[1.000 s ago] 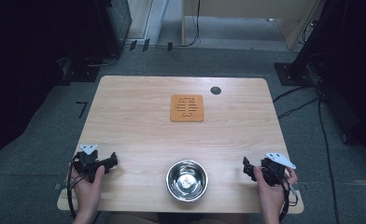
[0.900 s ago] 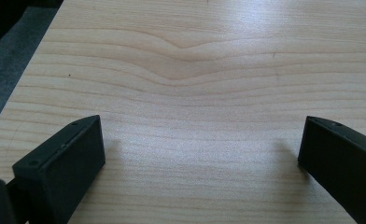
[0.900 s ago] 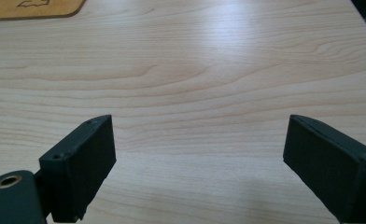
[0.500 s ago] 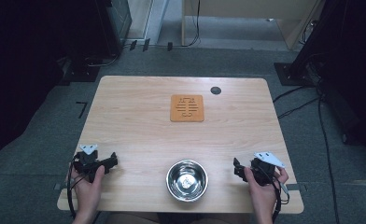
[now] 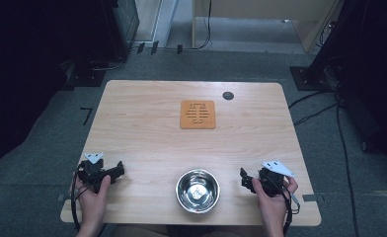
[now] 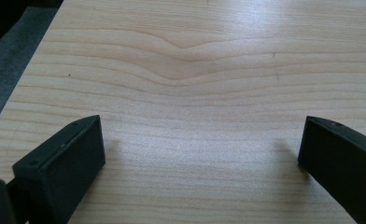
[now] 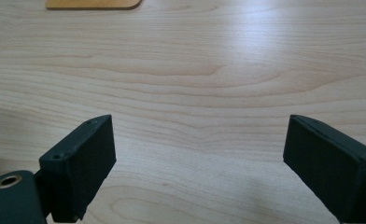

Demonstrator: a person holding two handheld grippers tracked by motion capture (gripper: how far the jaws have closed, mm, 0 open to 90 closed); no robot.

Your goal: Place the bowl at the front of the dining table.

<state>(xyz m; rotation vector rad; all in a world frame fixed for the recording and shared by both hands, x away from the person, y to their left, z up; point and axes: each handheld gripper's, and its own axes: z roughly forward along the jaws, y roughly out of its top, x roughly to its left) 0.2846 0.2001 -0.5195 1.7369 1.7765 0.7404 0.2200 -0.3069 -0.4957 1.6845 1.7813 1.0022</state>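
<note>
A shiny steel bowl (image 5: 197, 190) sits near the table's front edge, between the two hands. An orange square trivet (image 5: 197, 114) lies flat at the table's middle back; its lower edge (image 7: 92, 3) peeks in at the top of the right gripper view. My left gripper (image 5: 116, 173) rests at the front left, open, jaws wide apart over bare wood (image 6: 200, 154). My right gripper (image 5: 244, 178) is at the front right, just right of the bowl, open too, with nothing between its jaws (image 7: 200, 158).
A small dark round grommet (image 5: 227, 95) is set in the light wooden table (image 5: 147, 133) near its back edge. Grey carpet, cables and dark equipment stands surround the table. A wooden cabinet stands at the back.
My right gripper has slid left toward the bowl, along the front edge. The left gripper, the bowl and the trivet have stayed put.
</note>
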